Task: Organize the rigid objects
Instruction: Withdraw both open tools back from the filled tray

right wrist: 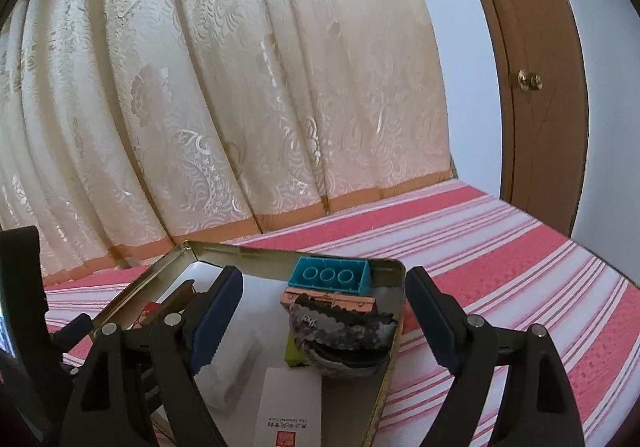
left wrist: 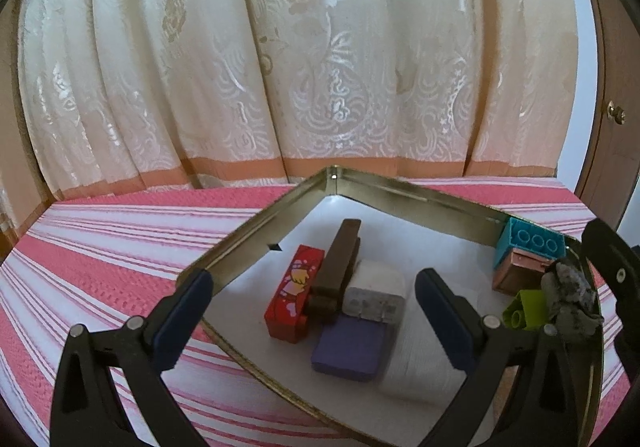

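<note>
**Both grippers hanging spread over the metal tin of small objects**

The left gripper (left wrist: 312,311) is hanging over the near-left edge of the metal tin (left wrist: 256,231), its 2 blue-padded fingers (left wrist: 180,315) standing wide apart and gripping nothing. One finger is sitting outside the tin's left wall, the other above the white liner inside.

Between those fingers, a cluster is lying on the liner. The red block (left wrist: 294,293) with a cartoon print is sitting at 9 o'clock of the cluster, touching the dark brown bar (left wrist: 338,267), which is leaning across it toward 12 o'clock. The white plug adapter (left wrist: 376,297) is sitting just beside the bar at 3 o'clock, and the purple block (left wrist: 352,347) is lying at 6 o'clock, touching the adapter.

The right gripper (right wrist: 324,323) is likewise spread and holding nothing, hovering over the tin's right end. Ahead of it, at 12 o'clock, the teal brick (right wrist: 330,279) is resting on the copper-coloured box (right wrist: 332,299) in the tin's far right corner. A grey mottled object (right wrist: 344,335) is sitting just in front of that box, partly covering the lime-green brick (right wrist: 294,353). A white card (right wrist: 288,407) with red and black print is lying at 6 o'clock, near the camera.

The tin is resting on a red-and-white striped cloth (right wrist: 500,259), with a cream patterned curtain (right wrist: 240,87) behind and a brown wooden door (right wrist: 532,79) at 2 o'clock.
</note>
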`<act>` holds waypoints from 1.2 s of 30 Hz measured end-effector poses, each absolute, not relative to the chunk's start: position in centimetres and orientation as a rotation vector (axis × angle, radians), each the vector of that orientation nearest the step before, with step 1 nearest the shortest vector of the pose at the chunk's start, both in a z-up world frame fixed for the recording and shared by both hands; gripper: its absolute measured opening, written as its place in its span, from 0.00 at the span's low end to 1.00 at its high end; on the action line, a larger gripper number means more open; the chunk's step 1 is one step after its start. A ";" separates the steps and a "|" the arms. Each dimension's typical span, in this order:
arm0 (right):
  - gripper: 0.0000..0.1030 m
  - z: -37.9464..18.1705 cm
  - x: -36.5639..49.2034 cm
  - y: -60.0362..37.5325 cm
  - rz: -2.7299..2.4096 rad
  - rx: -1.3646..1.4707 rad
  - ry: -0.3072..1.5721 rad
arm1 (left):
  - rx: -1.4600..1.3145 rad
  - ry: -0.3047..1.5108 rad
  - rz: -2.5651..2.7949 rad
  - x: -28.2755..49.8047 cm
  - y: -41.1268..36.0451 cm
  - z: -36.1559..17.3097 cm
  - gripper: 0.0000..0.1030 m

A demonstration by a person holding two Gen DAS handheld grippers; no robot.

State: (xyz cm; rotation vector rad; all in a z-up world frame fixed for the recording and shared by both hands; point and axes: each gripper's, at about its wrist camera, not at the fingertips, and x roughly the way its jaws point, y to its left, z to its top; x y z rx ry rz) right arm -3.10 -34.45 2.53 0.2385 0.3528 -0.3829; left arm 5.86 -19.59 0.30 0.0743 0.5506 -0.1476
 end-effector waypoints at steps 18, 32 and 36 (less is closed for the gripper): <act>0.84 2.7 -5.2 -32.7 -0.446 0.157 0.218 | 0.080 0.442 -0.172 2.4 -17.8 1.2 1.00; 0.84 2.8 -7.8 -31.6 -0.467 0.151 0.191 | 0.053 0.425 -0.176 0.6 -16.1 1.3 1.00; 0.84 2.9 -8.8 -31.0 -0.469 0.143 0.175 | 0.055 0.413 -0.178 -0.1 -15.7 1.3 1.00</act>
